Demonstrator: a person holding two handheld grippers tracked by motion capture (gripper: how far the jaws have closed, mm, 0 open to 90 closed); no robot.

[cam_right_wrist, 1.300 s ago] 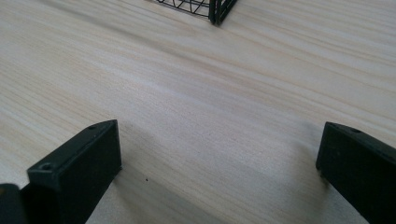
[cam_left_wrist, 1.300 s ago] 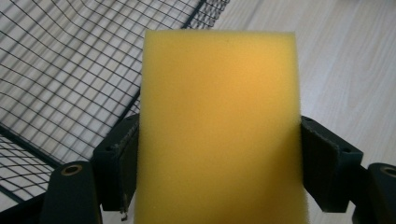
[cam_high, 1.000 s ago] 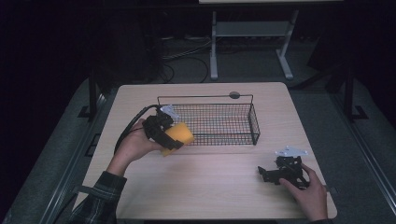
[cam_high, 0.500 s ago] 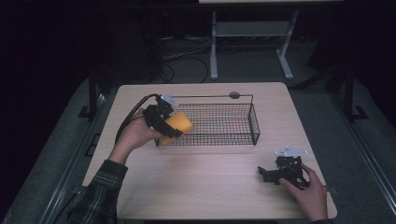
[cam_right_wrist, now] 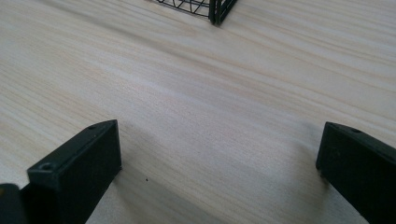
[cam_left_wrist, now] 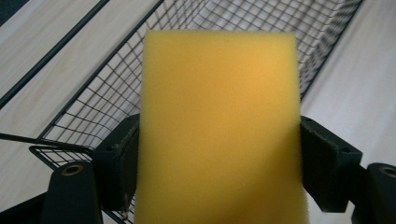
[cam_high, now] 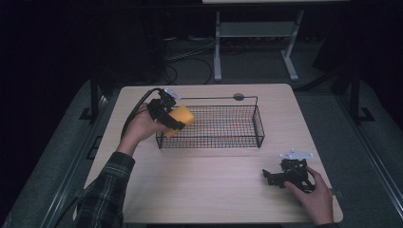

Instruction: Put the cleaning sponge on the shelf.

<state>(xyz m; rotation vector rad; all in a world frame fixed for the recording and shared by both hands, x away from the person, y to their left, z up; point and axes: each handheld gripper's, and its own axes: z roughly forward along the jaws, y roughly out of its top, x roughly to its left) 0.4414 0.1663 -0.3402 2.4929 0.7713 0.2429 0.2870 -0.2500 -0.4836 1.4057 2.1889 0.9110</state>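
Over the wire basket's (cam_high: 223, 126) left end, the left claw (cam_high: 172, 122) is gripping a yellow sponge (cam_high: 179, 118); the right claw (cam_high: 280, 178) is lying released on the bench (cam_high: 209, 185).

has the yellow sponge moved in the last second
Yes. Held in the left gripper, the yellow sponge has moved up and rightward, over the left end of the wire basket.

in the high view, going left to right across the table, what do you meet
left tool holding the sponge → wire basket → right tool resting on the table
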